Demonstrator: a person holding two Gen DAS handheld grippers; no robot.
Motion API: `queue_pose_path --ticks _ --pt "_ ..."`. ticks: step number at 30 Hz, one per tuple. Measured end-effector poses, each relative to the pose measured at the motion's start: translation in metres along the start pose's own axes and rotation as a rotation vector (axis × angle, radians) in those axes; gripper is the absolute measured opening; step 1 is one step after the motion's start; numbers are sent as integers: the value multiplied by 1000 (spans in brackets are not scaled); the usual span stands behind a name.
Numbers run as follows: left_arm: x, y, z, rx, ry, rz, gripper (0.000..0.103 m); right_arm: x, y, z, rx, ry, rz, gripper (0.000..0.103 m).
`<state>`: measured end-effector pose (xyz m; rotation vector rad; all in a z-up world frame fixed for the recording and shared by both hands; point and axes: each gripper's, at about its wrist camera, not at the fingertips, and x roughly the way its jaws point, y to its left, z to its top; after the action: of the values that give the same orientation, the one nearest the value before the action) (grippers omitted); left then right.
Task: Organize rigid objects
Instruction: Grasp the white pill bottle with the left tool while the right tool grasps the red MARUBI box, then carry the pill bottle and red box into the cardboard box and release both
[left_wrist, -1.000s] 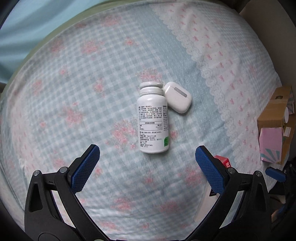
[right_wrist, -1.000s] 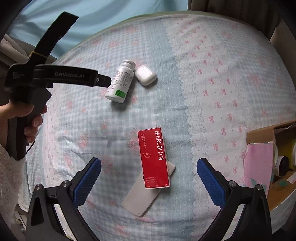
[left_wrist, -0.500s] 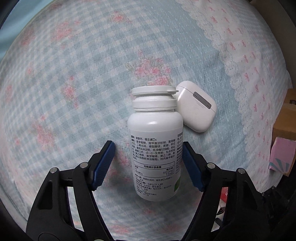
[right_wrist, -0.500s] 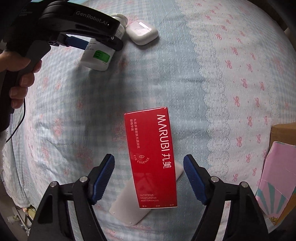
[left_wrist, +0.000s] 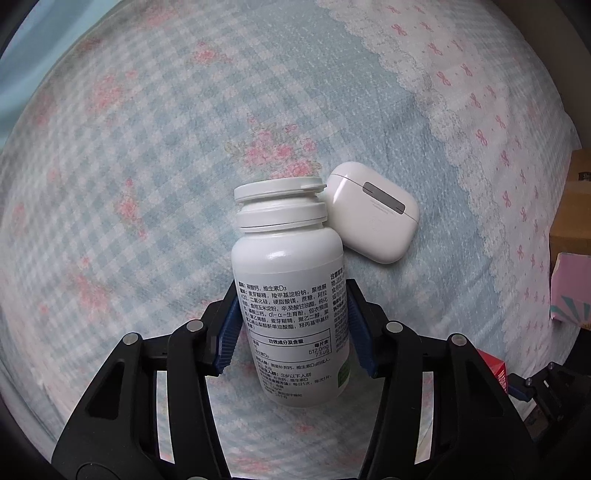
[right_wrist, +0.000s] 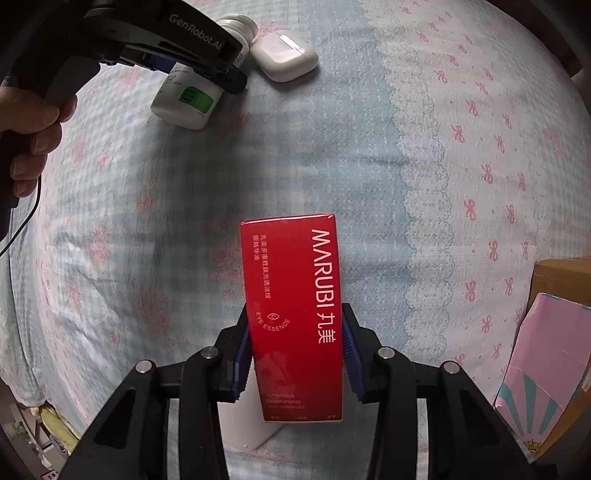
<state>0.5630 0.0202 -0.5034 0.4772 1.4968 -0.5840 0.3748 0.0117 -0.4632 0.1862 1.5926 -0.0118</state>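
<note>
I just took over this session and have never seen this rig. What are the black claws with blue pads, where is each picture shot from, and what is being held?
There is no robot arm. A person holds one hand-held gripper in each hand, and each carries a fisheye camera looking forward along its two fingers.

In the left wrist view, the left hand-held gripper has its blue pads against the sides of a white supplement bottle lying on the checked bedspread. A white earbud case lies against the bottle's cap.

In the right wrist view, the right hand-held gripper is shut on a red MARUBI box, which lies over a flat white item.
</note>
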Motion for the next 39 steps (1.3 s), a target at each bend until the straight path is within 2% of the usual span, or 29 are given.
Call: queue_pose_path --ticks 10,21,31,35,39 --pt "-40 8 -38 -5 -46 3 47 -13 0 -11 -2 -19 10 38" --pt "-85 16 -74 -19 -93 1 46 -50 -3 -28 8 -97 18 38" --pt "-143 5 -121 -31 -172 -7 46 -102 8 -58 32 -190 26 38" --pt "-182 -11 -144 -18 -207 -24 46 -136 12 -78 61 -238 53 38" --pt "-233 -38 -175 29 -264 -5 46 -177 14 -106 89 -280 95 38"
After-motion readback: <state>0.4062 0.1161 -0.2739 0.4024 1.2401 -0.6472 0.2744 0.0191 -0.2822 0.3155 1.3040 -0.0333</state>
